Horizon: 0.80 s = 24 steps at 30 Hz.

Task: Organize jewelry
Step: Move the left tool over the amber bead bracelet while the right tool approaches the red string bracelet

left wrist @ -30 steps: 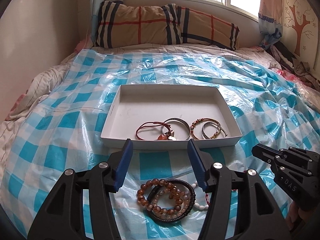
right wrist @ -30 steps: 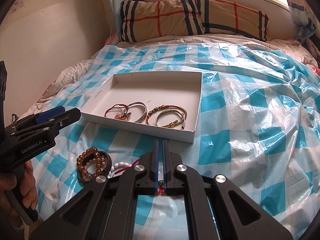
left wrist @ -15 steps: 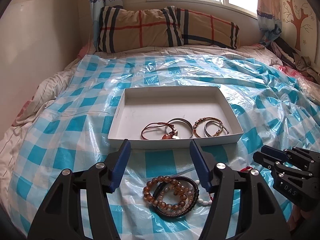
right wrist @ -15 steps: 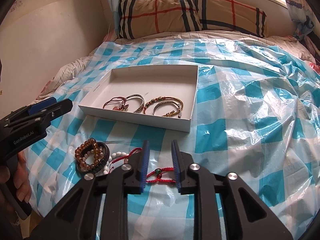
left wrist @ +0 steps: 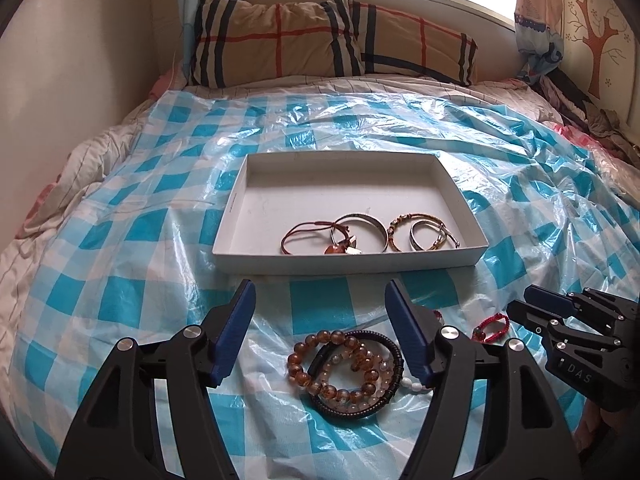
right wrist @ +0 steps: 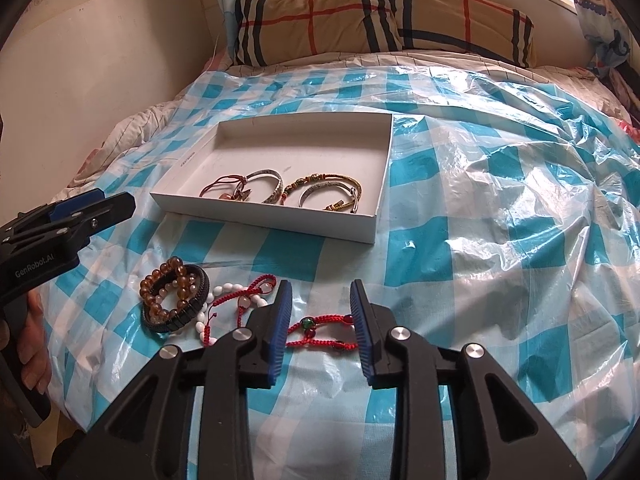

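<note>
Here, the right gripper has its blue-padded jaws part-way apart and opening; the red braided cord bracelet with a green bead lies flat between them on the sheet, and neither pad presses on it. At the lower left of the same view sits a heap of loose pieces: an amber bead bracelet ringed by a black corded band, with a white bead string on red cord trailing toward the gripper.

In the left wrist view, the left gripper stands wide and is opening too, empty, hanging over that same amber and black heap at the lower centre.

Beyond both, in mid-frame, the shallow white cardboard tray holds several bangles and cord bracelets along its near wall. All of it rests on a blue-and-white checked plastic sheet spread over the bed.

Risks, as judged: the thin red cord may slip out of a pinch or drag the glossy sheet up with it. The heaped bracelets overlap, so a grab there could lift two at once or snag the white string.
</note>
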Motion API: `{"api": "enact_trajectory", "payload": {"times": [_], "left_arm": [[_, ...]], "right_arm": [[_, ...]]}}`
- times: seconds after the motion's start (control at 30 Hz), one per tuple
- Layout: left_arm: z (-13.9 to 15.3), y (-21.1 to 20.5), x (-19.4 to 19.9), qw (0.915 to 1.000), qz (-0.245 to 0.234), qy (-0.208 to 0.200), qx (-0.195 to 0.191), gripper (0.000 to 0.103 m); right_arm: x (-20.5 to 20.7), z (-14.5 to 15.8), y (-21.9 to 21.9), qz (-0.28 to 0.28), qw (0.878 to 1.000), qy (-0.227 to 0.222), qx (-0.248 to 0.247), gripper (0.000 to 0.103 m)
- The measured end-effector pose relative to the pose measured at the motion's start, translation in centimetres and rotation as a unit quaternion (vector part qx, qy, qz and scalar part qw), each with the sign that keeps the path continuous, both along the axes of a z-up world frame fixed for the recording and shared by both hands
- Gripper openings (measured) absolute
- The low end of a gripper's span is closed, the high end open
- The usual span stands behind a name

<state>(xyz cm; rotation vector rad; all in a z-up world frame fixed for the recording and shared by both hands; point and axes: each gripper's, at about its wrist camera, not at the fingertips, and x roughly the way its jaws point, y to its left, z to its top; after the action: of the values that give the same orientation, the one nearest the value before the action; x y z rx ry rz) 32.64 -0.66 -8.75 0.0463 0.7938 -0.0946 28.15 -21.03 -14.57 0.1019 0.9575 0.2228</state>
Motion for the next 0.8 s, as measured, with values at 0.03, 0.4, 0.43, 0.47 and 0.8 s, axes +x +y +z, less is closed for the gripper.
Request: {"api": "enact_trajectory", "payload": {"times": [0.03,0.4,0.43,0.47,0.8], "left_arm": [[-0.7,0.6,0.0,0.9999,0.004,0.01,-0.002,0.064],[-4.8,2.1,-1.0,0.9979,-0.026,0.059,-0.001,0.064],[-4.9,1.9,-1.0,0.9978,-0.028,0.06,0.0,0.064],[-4.9,1.7,-0.9,0.9977,-0.029,0.061,0.0,0.064],[-5.6,1.1,0.9,0.9974,-0.034,0.064,0.007,0.064]], "right_arm": [[-0.1,-0.3,-0.1,0.0,1.0,0.004,-0.002,0.032],[0.3,-3.4,-0.6,-0.003,0.999,0.045,-0.013,0.034],[0.4,-3.5,-0.6,-0.003,0.999,0.046,-0.013,0.034],[0.6,-3.6,-0.6,-0.004,0.999,0.047,-0.014,0.034],[1.3,-4.3,-0.4,0.013,0.998,0.055,-0.015,0.014]]}}
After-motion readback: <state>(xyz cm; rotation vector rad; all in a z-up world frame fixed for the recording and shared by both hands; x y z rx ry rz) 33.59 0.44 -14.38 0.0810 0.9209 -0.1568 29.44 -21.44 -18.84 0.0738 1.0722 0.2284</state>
